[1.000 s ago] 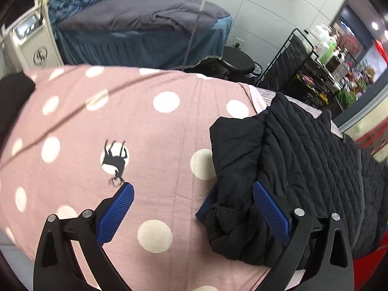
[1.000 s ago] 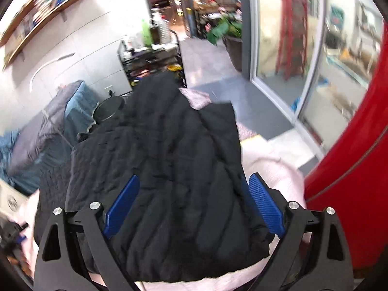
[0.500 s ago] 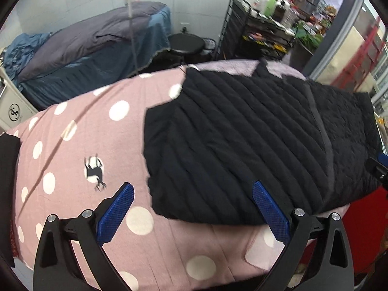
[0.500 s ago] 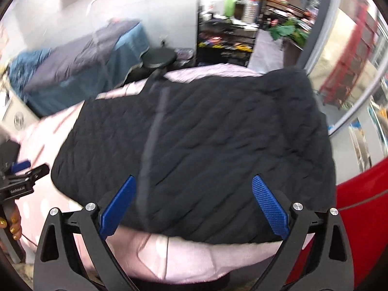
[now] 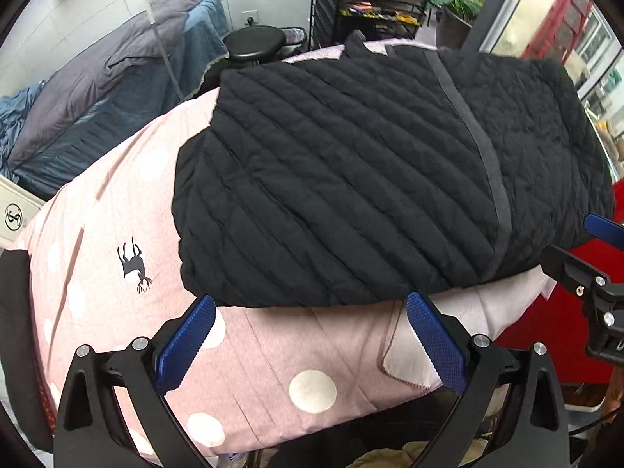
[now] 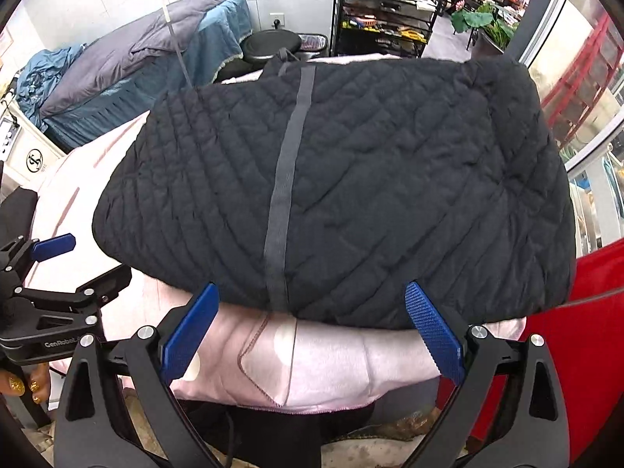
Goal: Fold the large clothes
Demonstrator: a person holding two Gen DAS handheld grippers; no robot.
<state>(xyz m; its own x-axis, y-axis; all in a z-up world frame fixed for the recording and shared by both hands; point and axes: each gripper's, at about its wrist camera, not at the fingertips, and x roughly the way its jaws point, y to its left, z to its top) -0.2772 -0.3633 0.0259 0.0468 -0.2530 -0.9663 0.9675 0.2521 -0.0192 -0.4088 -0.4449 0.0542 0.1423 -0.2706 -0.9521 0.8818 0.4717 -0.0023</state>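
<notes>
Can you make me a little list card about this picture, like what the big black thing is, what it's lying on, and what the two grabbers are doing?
garment: black quilted jacket, lying flat, grey strip down its middle
surface: pink polka-dot blanket with a small deer print
left hand-held gripper: open, empty, at the jacket's near edge
right hand-held gripper: open, empty, at the jacket's near edge
behind: black round stool, black shelf rack, bed with grey and blue covers
</notes>
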